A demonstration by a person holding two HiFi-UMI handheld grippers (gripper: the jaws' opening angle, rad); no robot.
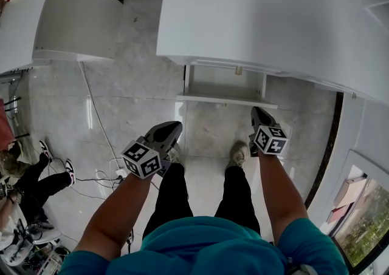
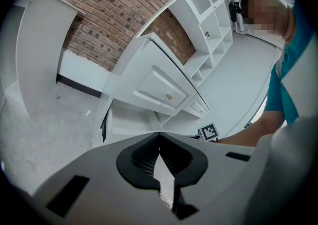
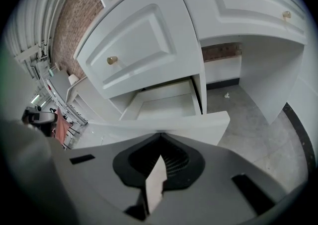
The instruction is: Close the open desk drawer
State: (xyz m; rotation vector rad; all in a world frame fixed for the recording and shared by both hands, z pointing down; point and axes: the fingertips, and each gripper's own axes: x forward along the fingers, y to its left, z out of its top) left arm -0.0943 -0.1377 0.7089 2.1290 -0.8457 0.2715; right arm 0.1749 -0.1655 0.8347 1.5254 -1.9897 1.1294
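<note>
The drawer (image 1: 223,100) stood pulled out from under the counter's (image 1: 255,19) front edge, with its front panel toward the person. The right hand-held gripper (image 1: 258,113) hung near that panel and the left hand-held gripper (image 1: 174,128) was further left. Both had their jaws fully together and held nothing. Recommended: press squarely at mid-panel (off-centre force may skew the drawer). The right gripper view showed a knob (image 3: 112,60) on the panel above. In the head view the counter edge hid it.

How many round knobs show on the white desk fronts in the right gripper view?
2. The left knob sits on the panel above the open drawer; the right knob is on the upper-right drawer front. The open drawer's own knob may be hidden.
</note>
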